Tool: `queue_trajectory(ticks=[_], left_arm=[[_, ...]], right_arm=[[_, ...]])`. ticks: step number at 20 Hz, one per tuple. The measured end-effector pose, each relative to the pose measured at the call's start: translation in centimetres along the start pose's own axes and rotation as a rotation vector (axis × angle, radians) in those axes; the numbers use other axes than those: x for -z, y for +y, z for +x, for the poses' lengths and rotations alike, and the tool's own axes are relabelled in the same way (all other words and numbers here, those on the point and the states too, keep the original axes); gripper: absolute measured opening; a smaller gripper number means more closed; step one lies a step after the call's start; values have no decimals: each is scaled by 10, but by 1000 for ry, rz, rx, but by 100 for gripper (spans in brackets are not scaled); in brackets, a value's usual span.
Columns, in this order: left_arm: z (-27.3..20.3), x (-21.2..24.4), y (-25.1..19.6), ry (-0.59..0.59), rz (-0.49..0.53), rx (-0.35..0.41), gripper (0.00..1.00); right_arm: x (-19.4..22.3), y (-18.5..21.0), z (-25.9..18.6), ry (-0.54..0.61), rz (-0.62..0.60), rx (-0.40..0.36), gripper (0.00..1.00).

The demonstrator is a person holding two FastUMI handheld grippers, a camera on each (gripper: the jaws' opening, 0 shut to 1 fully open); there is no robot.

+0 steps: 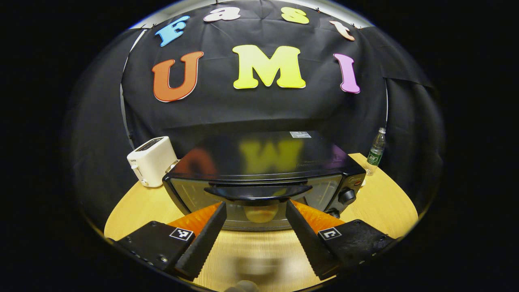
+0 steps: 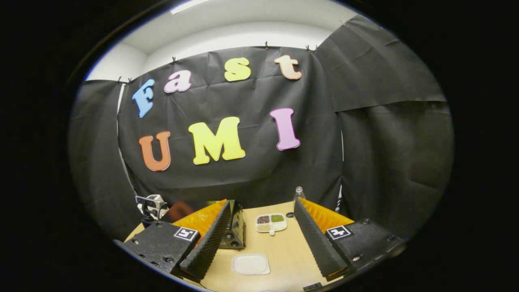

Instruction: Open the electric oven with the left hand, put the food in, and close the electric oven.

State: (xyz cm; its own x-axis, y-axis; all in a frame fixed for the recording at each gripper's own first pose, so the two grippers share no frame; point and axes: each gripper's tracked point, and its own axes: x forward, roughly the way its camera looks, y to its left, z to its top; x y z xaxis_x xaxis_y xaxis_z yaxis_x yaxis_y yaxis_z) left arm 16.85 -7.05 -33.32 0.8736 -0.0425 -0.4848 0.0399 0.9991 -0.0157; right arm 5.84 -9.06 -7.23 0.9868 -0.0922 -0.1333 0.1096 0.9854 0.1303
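Black electric oven (image 1: 259,178) with a glass door stands shut on the wooden desk (image 1: 377,198), food visible inside. Left claw (image 1: 256,209), fingers apart and empty, sits just below the curved black handle (image 1: 258,192); retreat cleanly. Right claw (image 2: 259,217) is apart, empty.

toaster (image 1: 151,160) left of oven (image 1: 263,178), bottle (image 1: 376,151) right

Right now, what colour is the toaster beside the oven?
White; the toaster shows best in the left gripper view, left of the oven.
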Motion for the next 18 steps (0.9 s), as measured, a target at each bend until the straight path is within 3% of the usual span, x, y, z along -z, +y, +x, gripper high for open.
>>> queue_trajectory(ticks=[1,6,8,11,12,15,17,18], left_arm=[[-1,0,-2,2,-4,3,96],[-35,-24,-8,-51,14,25,96],[-60,-51,-6,-113,30,28,96],[-103,-92,-2,-212,46,30,96],[-118,-108,-1,-243,48,29,96],[-163,-146,7,-315,12,25,96],[-191,-167,15,-361,5,12,96],[-202,-175,21,-378,1,4,96]], right_arm=[[0,-1,0,-2,1,0,100],[-8,5,0,-9,-1,-17,96],[-17,10,-1,-24,-8,-31,100],[-29,19,-6,-51,-17,-54,96],[-32,22,-9,-59,-22,-61,100],[-42,33,-19,-84,-38,-84,96],[-50,39,-24,-103,-48,-94,100],[-52,42,-28,-112,-55,-98,96]])
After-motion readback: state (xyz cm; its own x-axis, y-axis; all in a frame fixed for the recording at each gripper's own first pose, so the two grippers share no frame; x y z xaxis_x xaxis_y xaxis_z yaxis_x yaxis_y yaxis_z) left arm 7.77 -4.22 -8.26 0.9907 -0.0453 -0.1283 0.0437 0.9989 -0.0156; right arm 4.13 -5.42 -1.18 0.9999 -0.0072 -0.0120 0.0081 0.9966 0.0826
